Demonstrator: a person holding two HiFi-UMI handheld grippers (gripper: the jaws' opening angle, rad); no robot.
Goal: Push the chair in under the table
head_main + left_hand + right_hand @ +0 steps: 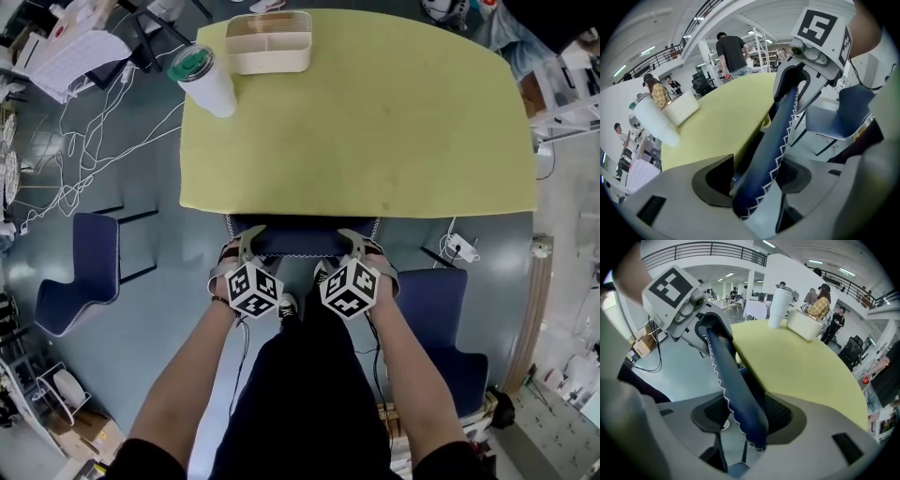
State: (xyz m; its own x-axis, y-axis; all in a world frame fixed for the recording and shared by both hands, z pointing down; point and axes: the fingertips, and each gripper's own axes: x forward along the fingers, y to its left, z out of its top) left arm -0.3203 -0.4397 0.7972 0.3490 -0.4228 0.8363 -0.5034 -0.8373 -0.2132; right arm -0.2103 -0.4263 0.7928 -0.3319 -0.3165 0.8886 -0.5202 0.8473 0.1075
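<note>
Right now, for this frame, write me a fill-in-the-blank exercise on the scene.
The left gripper and right gripper both clamp the navy padded chair by its ____.
The white tumbler on the yellow-green tabletop has a ____ lid.
In the head view, the tumbler stands ____ of the cream divided box.
Missing: backrest; green; left.

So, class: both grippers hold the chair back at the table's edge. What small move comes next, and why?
Probably one short, level push forward. The left gripper and right gripper clamp the chair back, its seat is out of sight beneath the yellow table, and a narrow gap seems to show.
</note>
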